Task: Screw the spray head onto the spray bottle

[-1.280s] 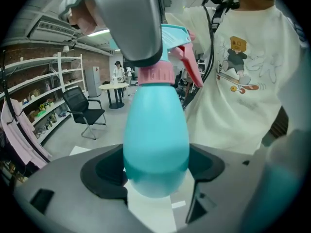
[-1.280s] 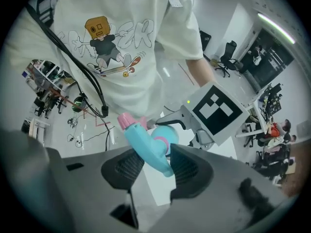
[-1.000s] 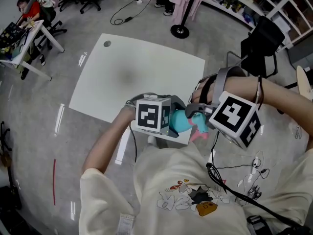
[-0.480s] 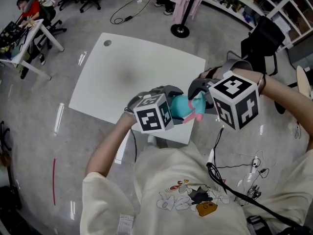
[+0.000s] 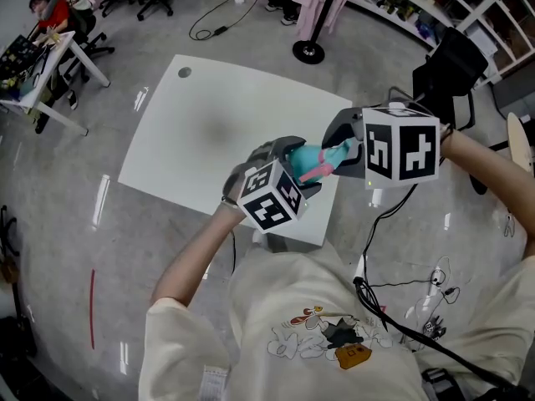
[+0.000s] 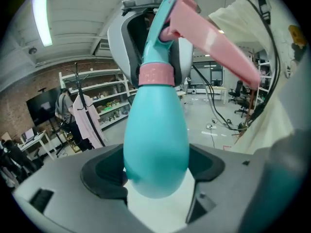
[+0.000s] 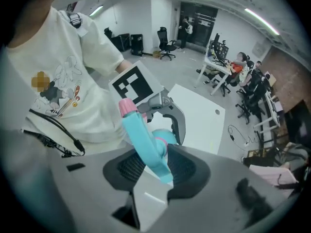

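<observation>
The left gripper (image 6: pixel 156 173) has its jaws closed about halfway, clamped on the rounded lower body of the teal spray bottle (image 6: pixel 155 140), whose base sits between the pads while its neck points away toward 12 o'clock in the left gripper view. A pink collar (image 6: pixel 156 74) rings the neck. Above it the spray head (image 6: pixel 163 23) sits on the bottle, with its pink trigger (image 6: pixel 216 40) slanting out toward 2 o'clock. The right gripper (image 7: pixel 156 171) is likewise partly closed, and its ribbed pads press on the teal body of the spray head, which runs between them toward 11 o'clock in the right gripper view and ends in a pink tip. In the head view the bottle is held in the air over the 4 o'clock part of the white table (image 5: pixel 209 115), tilted, with the left gripper reaching it from 7 o'clock and the right gripper from 3 o'clock. The two grippers meet at the bottle, their marker cubes on either side. Whether the collar is screwed fully tight cannot be told.
</observation>
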